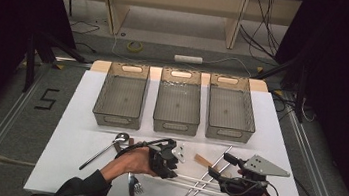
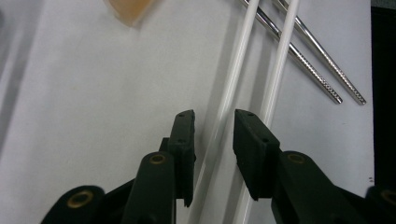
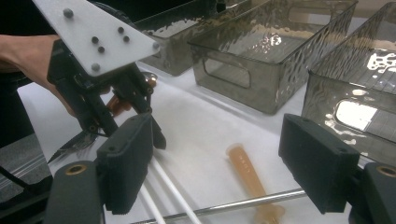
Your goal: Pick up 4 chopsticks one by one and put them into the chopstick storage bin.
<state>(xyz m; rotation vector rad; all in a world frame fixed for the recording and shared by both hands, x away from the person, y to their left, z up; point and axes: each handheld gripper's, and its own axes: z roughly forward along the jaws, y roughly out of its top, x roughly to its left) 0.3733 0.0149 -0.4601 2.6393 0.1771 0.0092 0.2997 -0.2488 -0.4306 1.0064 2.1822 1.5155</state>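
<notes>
Two white chopsticks lie on the white table sheet, crossed by a pair of metal chopsticks. My left gripper points down over the white pair. In the left gripper view its jaws straddle one white chopstick with a gap on each side, so it is open; the other white stick runs under the right-hand jaw. My right gripper hovers just to the right, wide open with nothing held. An amber stick lies on the sheet beyond its jaws.
Three smoky plastic bins stand in a row at the back of the sheet. A spoon and a fork lie left of my left hand. Metal chopsticks lie beside the white ones.
</notes>
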